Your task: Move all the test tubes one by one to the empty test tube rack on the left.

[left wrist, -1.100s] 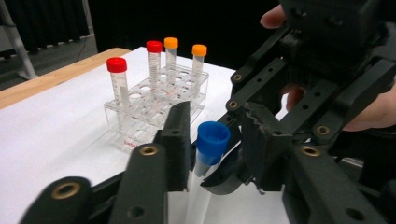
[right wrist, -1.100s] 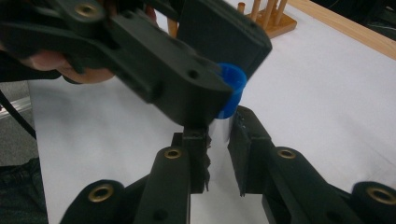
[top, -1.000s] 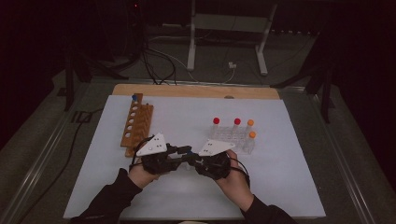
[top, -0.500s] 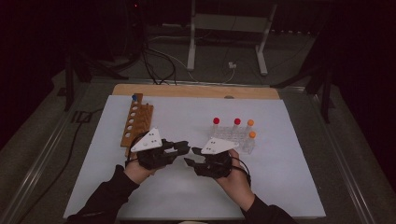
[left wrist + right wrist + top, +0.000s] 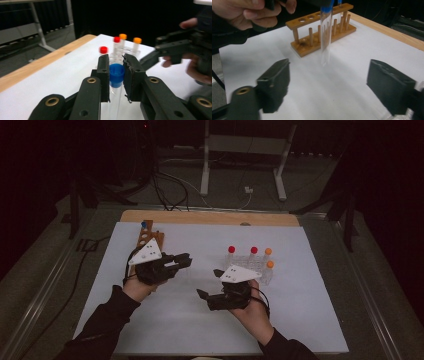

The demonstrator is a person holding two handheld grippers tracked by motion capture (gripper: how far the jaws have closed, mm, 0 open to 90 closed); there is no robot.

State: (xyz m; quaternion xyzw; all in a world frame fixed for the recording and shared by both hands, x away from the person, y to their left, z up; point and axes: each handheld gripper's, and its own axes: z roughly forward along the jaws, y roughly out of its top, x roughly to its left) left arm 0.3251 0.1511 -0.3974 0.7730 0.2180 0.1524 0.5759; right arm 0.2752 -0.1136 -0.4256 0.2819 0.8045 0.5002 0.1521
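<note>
My left gripper point(image 5: 116, 67) is shut on the blue cap of a clear test tube point(image 5: 116, 75), which hangs upright below the jaws. In the high view the left gripper point(image 5: 184, 260) hovers beside the wooden rack point(image 5: 145, 239). From the right gripper view, the tube point(image 5: 325, 37) hangs in the air in front of the wooden rack point(image 5: 312, 18). My right gripper point(image 5: 329, 75) has just been opening, and its jaws stand wide apart with nothing between them. In the high view the right gripper point(image 5: 210, 283) sits lower and to the right of the left one.
Another blue-capped tube point(image 5: 144, 225) stands at the wooden rack's far end. A clear rack point(image 5: 250, 264) with red- and orange-capped tubes point(image 5: 117, 40) stands to the right. The white mat point(image 5: 310, 310) lies on a wooden board point(image 5: 210, 217).
The grippers were together at the mat's middle. The left one has moved up and left with the tube. The right one has let go and opened wide.
</note>
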